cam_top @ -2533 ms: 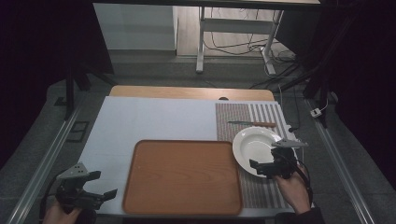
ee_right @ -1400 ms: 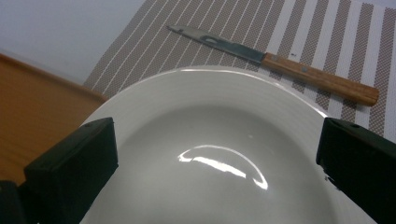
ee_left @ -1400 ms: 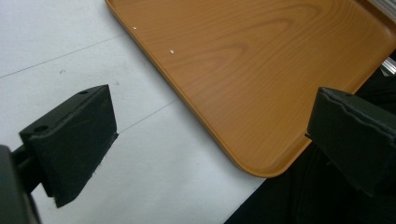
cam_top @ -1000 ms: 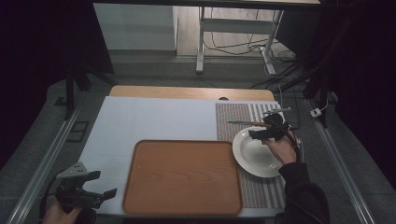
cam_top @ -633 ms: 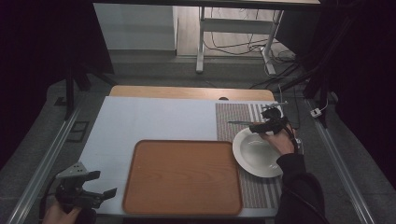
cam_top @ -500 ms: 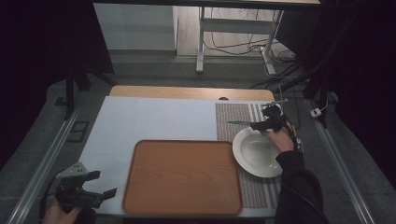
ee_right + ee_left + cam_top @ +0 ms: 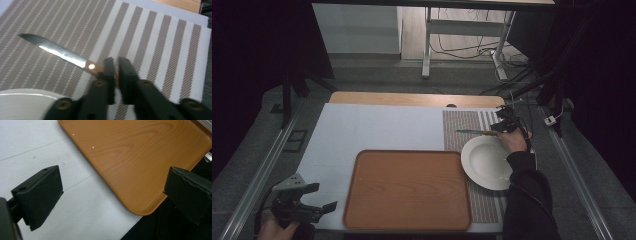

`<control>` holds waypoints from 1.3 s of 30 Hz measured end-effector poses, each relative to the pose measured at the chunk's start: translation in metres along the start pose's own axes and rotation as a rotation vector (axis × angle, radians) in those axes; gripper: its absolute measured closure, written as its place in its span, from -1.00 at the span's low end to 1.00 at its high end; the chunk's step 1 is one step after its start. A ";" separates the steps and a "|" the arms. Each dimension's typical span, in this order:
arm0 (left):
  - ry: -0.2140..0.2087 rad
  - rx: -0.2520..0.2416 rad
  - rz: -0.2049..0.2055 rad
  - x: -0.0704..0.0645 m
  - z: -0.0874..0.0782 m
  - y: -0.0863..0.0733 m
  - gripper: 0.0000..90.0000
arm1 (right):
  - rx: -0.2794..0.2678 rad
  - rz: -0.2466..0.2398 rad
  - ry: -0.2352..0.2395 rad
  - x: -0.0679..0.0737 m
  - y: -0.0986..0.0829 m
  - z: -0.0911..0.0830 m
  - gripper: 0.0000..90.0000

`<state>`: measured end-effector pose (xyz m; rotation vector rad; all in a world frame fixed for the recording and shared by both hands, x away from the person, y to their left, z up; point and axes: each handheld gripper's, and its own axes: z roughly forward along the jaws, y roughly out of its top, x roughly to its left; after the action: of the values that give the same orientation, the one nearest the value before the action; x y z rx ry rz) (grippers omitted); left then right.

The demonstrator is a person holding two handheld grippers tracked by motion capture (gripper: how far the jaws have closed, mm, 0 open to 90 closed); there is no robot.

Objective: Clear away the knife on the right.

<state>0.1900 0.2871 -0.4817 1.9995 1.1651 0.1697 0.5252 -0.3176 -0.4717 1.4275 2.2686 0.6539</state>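
Observation:
A knife [image 7: 473, 132] with a steel blade [image 7: 58, 52] and a brown wooden handle lies across the striped placemat [image 7: 460, 123], just beyond a white plate [image 7: 488, 162]. My right gripper [image 7: 502, 128] is at the knife's right end, and its jaws are shut on the handle [image 7: 93, 67]. I cannot tell whether the knife rests on the mat or hovers just over it. My left gripper [image 7: 307, 204] hangs at the table's near left corner, open wide and empty, beside the corner of the orange tray [image 7: 140, 157].
The wooden tray [image 7: 409, 189] fills the near middle of the white table cover [image 7: 377, 127]. The plate's rim [image 7: 22, 96] sits close under my right gripper. Table edges run along the front and both sides, with metal rails beyond.
My right gripper left the plate's near right rim, travelled away over the plate to the knife, and shut on its handle. The left gripper has stayed put.

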 end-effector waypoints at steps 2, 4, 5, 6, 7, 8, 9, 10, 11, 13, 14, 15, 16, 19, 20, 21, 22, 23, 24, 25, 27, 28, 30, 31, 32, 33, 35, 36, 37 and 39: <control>0.000 0.000 0.001 0.000 0.000 0.000 -0.95 | 0.011 0.002 -0.012 -0.003 0.002 0.003 1.00; 0.000 0.001 0.001 0.000 0.000 0.000 -0.95 | 0.032 0.013 -0.025 -0.007 0.004 0.009 1.00; 0.000 0.001 0.001 0.000 0.000 0.000 -0.95 | 0.032 0.017 -0.030 -0.009 0.004 0.011 1.00; 0.002 0.001 0.002 0.000 0.000 0.000 -0.95 | 0.037 0.027 -0.029 -0.010 0.004 0.014 1.00; 0.002 0.001 0.002 0.000 0.000 0.000 -0.95 | 0.041 0.033 -0.033 -0.012 0.004 0.016 1.00; 0.002 0.001 0.002 0.000 0.000 0.000 -0.95 | 0.045 0.040 -0.036 -0.013 0.003 0.019 1.00; 0.002 0.002 0.003 0.000 0.000 0.000 -0.95 | 0.049 0.040 -0.039 -0.014 0.003 0.020 1.00; 0.002 0.002 0.004 0.000 0.000 0.000 -0.95 | 0.058 0.044 -0.044 -0.015 0.002 0.022 1.00; 0.003 0.002 0.004 -0.001 0.000 0.000 -0.95 | 0.063 0.046 -0.049 -0.016 0.001 0.023 1.00; 0.004 0.002 0.005 -0.001 0.000 0.000 -0.95 | 0.078 0.048 -0.055 -0.019 -0.001 0.024 1.00; 0.004 0.003 0.006 -0.001 0.000 0.000 -0.95 | 0.096 0.050 -0.050 -0.022 -0.004 0.024 1.00; 0.004 0.003 0.006 -0.001 0.000 0.000 -0.95 | 0.096 0.050 -0.050 -0.022 -0.004 0.024 1.00; 0.004 0.003 0.006 -0.001 0.000 0.000 -0.95 | 0.100 0.052 -0.044 -0.024 -0.008 0.022 1.00; 0.006 0.005 0.009 -0.001 0.000 0.000 -0.95 | 0.118 0.051 -0.017 -0.027 -0.013 0.017 1.00; 0.005 0.005 0.007 -0.001 0.000 0.000 -0.95 | 0.118 0.051 -0.017 -0.027 -0.013 0.017 1.00; 0.005 0.005 0.008 -0.001 0.000 0.000 -0.95 | 0.121 0.050 -0.009 -0.027 -0.015 0.016 1.00; 0.006 0.007 0.008 -0.001 0.000 0.000 -0.94 | 0.132 0.036 0.009 -0.026 -0.019 0.012 1.00; 0.006 0.006 0.008 -0.001 0.000 0.000 -0.94 | 0.146 0.029 0.021 -0.025 -0.020 0.010 1.00; 0.006 0.007 0.009 -0.002 0.000 0.000 -0.94 | 0.146 0.029 0.021 -0.025 -0.020 0.010 1.00; 0.006 0.008 0.011 -0.002 0.000 0.000 -0.94 | 0.155 0.023 0.031 -0.024 -0.022 0.009 1.00; 0.008 0.009 0.014 -0.002 0.001 0.000 -0.94 | 0.172 0.016 0.052 -0.021 -0.025 0.005 1.00; 0.009 0.009 0.015 -0.002 0.001 0.000 -0.94 | 0.172 0.016 0.052 -0.021 -0.025 0.005 1.00; 0.010 0.010 0.016 -0.002 0.001 0.000 -0.94 | 0.166 0.004 0.032 -0.020 -0.024 0.003 1.00; 0.011 0.010 0.017 -0.002 0.001 0.000 -0.94 | 0.142 0.013 0.027 -0.021 -0.022 0.000 1.00; 0.011 0.010 0.016 -0.002 0.001 0.000 -0.94 | 0.094 0.035 0.024 -0.022 -0.018 -0.005 0.81; 0.012 0.010 0.016 -0.002 0.001 0.000 -0.94 | 0.094 0.035 0.024 -0.022 -0.018 -0.005 0.81; 0.011 0.010 0.015 -0.002 0.001 0.000 -0.94 | 0.057 0.036 0.022 -0.021 -0.013 -0.009 0.56; 0.011 0.010 0.015 -0.002 0.001 0.000 -0.94 | 0.049 0.037 0.025 -0.020 -0.011 -0.009 0.42; 0.011 0.011 0.016 -0.002 0.001 0.000 -0.94 | 0.040 0.043 0.031 -0.018 -0.008 -0.009 0.25; 0.011 0.011 0.016 -0.002 0.001 0.000 -0.94 | 0.027 0.044 0.035 -0.015 -0.004 -0.008 -0.11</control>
<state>0.1893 0.2849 -0.4814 2.0203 1.1592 0.1834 0.5240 -0.3339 -0.4661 1.4932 2.2875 0.6692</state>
